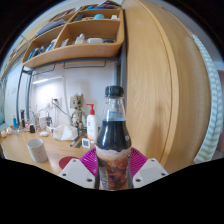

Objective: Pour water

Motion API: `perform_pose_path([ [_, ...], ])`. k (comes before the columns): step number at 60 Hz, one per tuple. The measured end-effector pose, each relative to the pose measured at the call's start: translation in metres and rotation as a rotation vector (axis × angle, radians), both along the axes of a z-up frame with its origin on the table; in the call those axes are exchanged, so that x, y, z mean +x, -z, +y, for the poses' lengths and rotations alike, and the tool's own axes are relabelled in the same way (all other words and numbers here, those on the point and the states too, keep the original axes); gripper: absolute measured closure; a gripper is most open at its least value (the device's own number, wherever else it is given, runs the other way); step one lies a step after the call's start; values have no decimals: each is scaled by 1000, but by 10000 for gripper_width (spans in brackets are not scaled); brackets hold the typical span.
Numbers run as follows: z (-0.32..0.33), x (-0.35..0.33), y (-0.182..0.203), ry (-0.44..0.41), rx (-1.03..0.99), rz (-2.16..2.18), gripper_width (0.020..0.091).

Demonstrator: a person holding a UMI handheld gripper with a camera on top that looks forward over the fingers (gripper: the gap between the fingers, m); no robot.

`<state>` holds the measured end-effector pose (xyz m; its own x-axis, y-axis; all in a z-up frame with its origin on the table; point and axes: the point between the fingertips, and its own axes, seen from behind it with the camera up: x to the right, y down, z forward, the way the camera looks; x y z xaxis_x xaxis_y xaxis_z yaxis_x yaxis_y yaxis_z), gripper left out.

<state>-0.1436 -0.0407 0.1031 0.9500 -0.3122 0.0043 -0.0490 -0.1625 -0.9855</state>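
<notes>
Between the gripper (113, 172) fingers, clamped upright: capped bottle (113, 140). Carrying step; next, uncapping, then tilting over white cup (37, 150) leftward.

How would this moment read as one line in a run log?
task: pour water | gripper: shut on bottle | bottle: upright, cap on | cup: left, on counter
</notes>
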Motion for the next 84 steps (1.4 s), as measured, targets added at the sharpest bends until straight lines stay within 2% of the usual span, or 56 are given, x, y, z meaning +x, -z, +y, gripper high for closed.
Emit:
perform_pose_path([
  [4, 2, -6, -3, -12, -23, -76, 726],
  [9, 14, -18, -10, -71, -76, -253, 725],
  [29, 77, -98, -26, -226, -302, -1231, 723],
  [37, 94, -118, -34, -267, -333, -1510, 724],
  [52, 118, -139, -43, -287, -397, -1942, 725],
  [65, 133, -150, -46, -280, -413, -2133, 725],
  [74, 131, -145, -42, -283, -424, -2083, 724],
  [84, 117, -127, -41, -296, -362, -1604, 713],
])
